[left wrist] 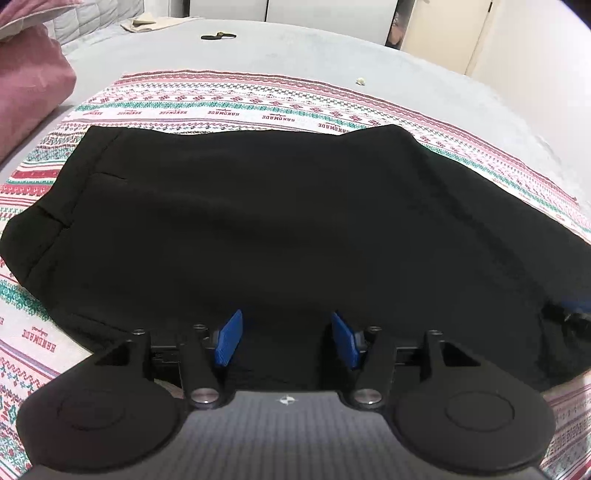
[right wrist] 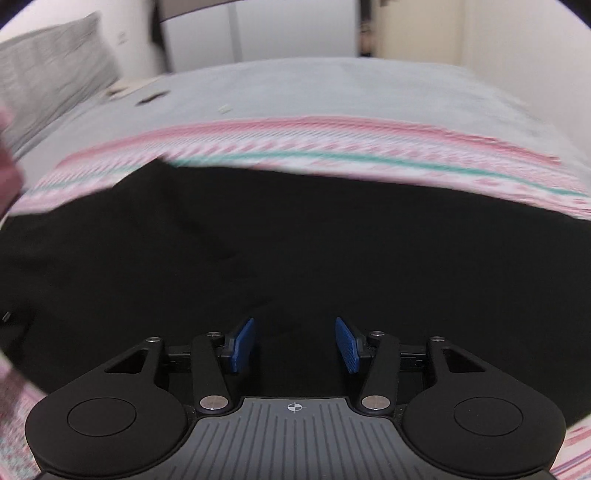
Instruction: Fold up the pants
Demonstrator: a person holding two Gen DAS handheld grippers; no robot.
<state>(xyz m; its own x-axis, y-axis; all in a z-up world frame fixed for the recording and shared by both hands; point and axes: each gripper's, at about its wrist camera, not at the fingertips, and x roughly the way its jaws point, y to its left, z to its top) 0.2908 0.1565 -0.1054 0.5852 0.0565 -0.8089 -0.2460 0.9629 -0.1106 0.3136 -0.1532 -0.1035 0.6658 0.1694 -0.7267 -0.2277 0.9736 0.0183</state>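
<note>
Black pants [left wrist: 258,229] lie spread flat on a patterned pink, white and green cloth [left wrist: 229,99] on a bed. My left gripper [left wrist: 287,338] is open, its blue pads apart, low over the near edge of the pants with nothing between them. In the right wrist view the pants [right wrist: 295,251] fill the middle, and the view is motion-blurred. My right gripper [right wrist: 294,343] is open over the black fabric, holding nothing. Part of the right gripper shows at the far right edge of the left wrist view [left wrist: 574,315].
The grey bedsheet [left wrist: 295,48] stretches beyond the patterned cloth [right wrist: 332,147]. A pink pillow [left wrist: 26,85] lies at the left. A small black object [left wrist: 218,36] and a beige cloth [left wrist: 147,22] lie at the far side. White cabinets and a door stand behind.
</note>
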